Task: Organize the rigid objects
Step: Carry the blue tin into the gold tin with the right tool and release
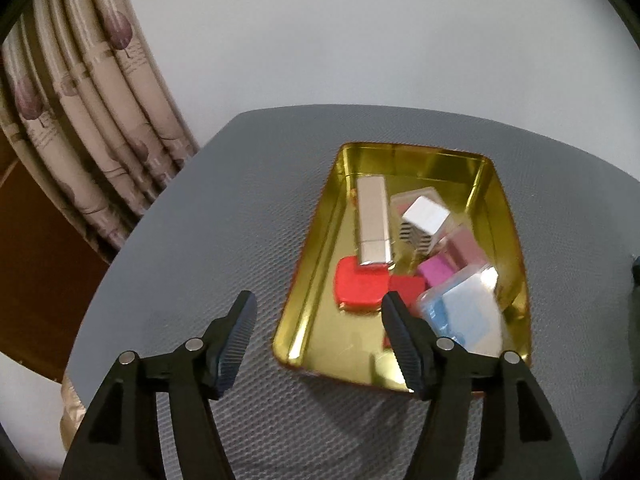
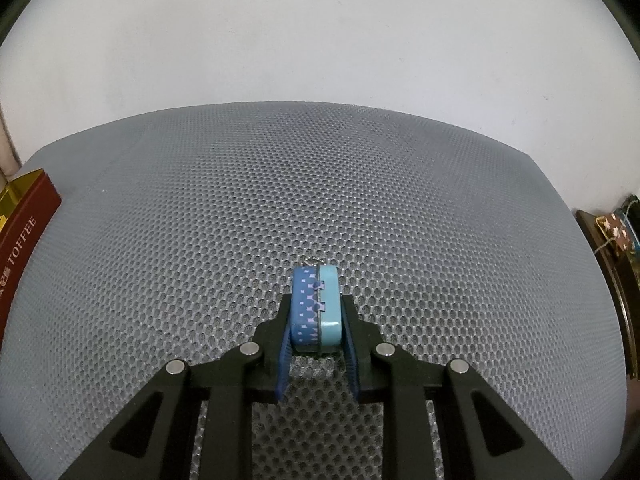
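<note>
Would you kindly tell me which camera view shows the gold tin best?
The left wrist view. It looks down into the gold tin on the grey mat, showing its whole rim and the small items inside. The right wrist view catches only a corner at its left edge, with a dark red outer wall reading TOFFEE.

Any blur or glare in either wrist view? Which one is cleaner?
Left wrist: motion blur smears the items in the gold tin, and its shiny walls throw reflections; the open left claw stays sharp. Right wrist: cleaner, with a crisp mesh mat and blue case in the right claw, even light. Both show fisheye bending.
</note>
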